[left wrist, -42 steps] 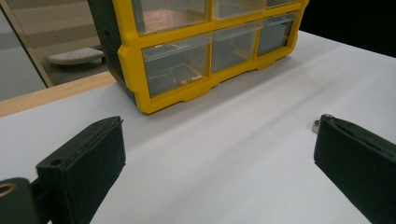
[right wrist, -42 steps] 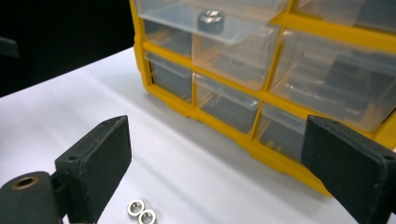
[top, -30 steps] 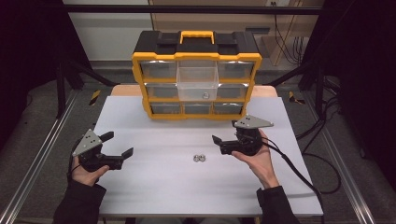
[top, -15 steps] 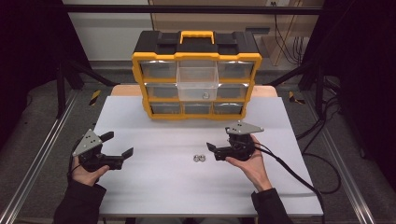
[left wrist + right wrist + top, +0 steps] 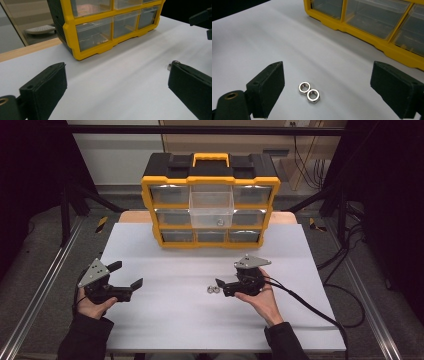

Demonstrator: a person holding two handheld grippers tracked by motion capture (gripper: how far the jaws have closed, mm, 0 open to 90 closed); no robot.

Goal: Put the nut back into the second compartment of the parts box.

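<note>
Two small silver hex nuts (image 5: 213,289) (image 5: 309,92) lie touching each other on the white table (image 5: 175,320). My right gripper (image 5: 223,288) (image 5: 329,77) is held low just right of them, pointing left. Its jaws stand open and the nuts lie on the table in front of the gap, untouched. My left gripper (image 5: 126,274) (image 5: 115,82) rests open near the table's left edge with nothing between its jaws. In the left gripper view one nut (image 5: 172,63) peeks out behind the right-hand jaw.
A yellow and black drawer organizer (image 5: 210,195) (image 5: 100,47) (image 5: 372,32) stands at the back of the table. Its clear upper-middle drawer (image 5: 211,207) is pulled out, with a small metal piece inside. A cable (image 5: 305,302) trails from the right gripper off the right side.
The right gripper has come down and to the left, ending close beside the two nuts. The left gripper has stayed where it was.
</note>
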